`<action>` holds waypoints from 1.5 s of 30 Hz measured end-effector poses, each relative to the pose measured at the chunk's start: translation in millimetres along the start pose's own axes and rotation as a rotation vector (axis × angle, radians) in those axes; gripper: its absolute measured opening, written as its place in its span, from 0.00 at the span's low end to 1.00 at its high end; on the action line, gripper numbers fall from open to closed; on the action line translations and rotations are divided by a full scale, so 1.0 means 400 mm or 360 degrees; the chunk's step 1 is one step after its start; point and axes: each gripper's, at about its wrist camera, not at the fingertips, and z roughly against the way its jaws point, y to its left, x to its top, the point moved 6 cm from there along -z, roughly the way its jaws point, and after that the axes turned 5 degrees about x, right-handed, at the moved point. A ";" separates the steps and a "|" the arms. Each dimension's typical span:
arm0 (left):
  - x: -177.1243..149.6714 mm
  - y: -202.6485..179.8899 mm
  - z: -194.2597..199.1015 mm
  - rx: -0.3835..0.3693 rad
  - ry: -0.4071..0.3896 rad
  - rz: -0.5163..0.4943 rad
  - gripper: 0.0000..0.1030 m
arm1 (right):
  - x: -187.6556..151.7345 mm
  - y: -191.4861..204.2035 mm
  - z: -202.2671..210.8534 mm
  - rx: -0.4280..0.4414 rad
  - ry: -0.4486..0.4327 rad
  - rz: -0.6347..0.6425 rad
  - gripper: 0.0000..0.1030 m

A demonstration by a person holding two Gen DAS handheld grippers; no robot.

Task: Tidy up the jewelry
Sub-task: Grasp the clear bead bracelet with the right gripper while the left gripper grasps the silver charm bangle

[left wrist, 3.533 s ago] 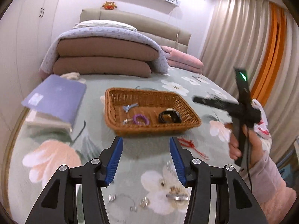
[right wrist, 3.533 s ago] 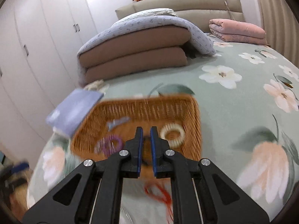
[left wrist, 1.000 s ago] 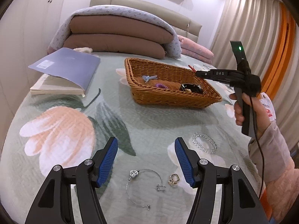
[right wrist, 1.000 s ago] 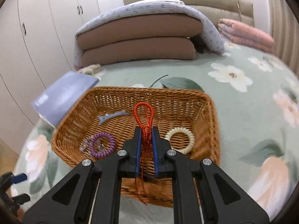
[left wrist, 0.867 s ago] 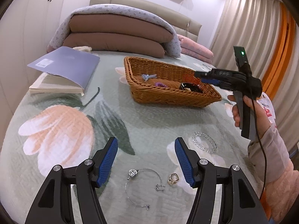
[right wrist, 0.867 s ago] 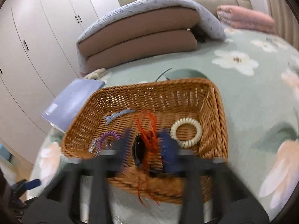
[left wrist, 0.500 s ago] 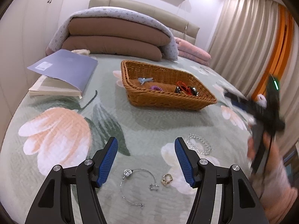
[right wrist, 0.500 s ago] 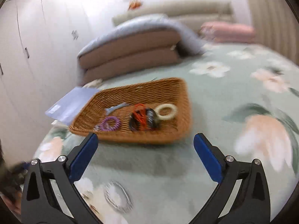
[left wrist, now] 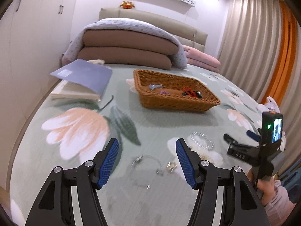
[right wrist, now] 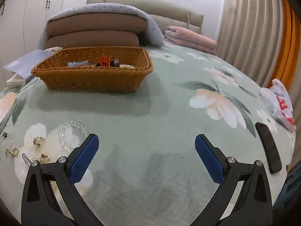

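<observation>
A wicker basket (left wrist: 176, 101) (right wrist: 90, 80) stands mid-bed and holds a red cord (left wrist: 189, 91) (right wrist: 104, 60), a blue clip (left wrist: 155, 86) and other pieces. On the bedspread lie a clear bead bracelet (left wrist: 202, 141) (right wrist: 72, 133), a thin silver bangle (left wrist: 148, 160) and small gold pieces (left wrist: 171, 166) (right wrist: 38, 140). My left gripper (left wrist: 147, 163) is open and empty just above the bangle. My right gripper (right wrist: 145, 160) is wide open and empty, low over the bedspread to the right of the bracelet; it also shows in the left wrist view (left wrist: 244, 146).
A blue folder on a book (left wrist: 82, 81) lies left of the basket. Folded brown quilts (left wrist: 128, 47) are stacked at the headboard. A black phone (right wrist: 268, 146) and a plastic bag (right wrist: 280, 101) lie at the bed's right edge. Curtains hang on the right.
My right gripper carried the red cord over the basket, opened and dropped it in, then drew back low toward the bed's near edge. My left gripper has stayed open near the bangle.
</observation>
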 end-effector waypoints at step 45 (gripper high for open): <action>-0.062 0.020 -0.190 -0.0033 0.0556 -0.0260 0.35 | 0.067 0.122 -0.105 0.0822 0.0605 0.0185 0.50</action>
